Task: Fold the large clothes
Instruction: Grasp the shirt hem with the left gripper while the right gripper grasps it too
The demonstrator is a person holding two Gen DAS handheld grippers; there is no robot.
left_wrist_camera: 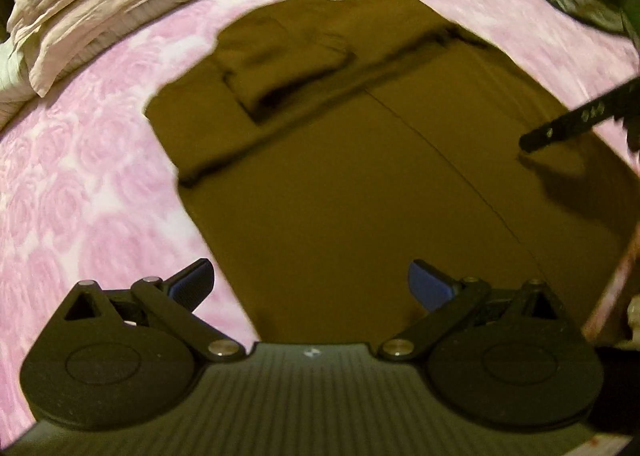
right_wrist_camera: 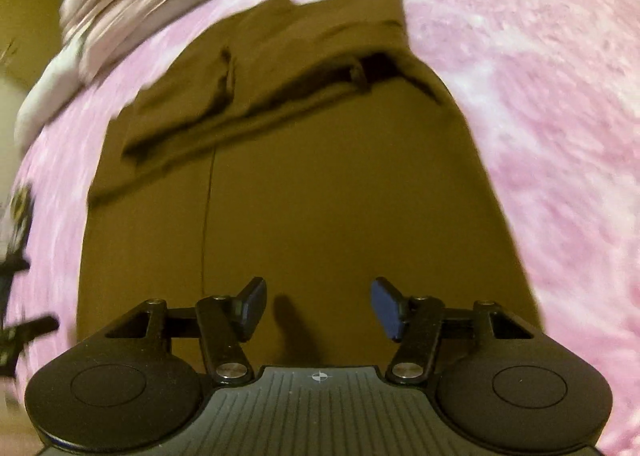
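Plainly, both tongs are free: the left gripper (left_wrist_camera: 310, 284) stands wide apart with nothing between its pads, and the right gripper (right_wrist_camera: 318, 308) is parted too, holding nothing. Under them the brown garment (left_wrist_camera: 340, 196) lies flat on the pink rose-patterned bedspread (left_wrist_camera: 80, 184), one fold already across its far end. Each should probably pinch a near corner cleanly, taking all layers, before lifting together.

Pink bedspread (right_wrist_camera: 540, 96) bare either side of brown garment (right_wrist_camera: 304, 196); rumpled pale bedding (left_wrist_camera: 100, 4) heaped along far edge.
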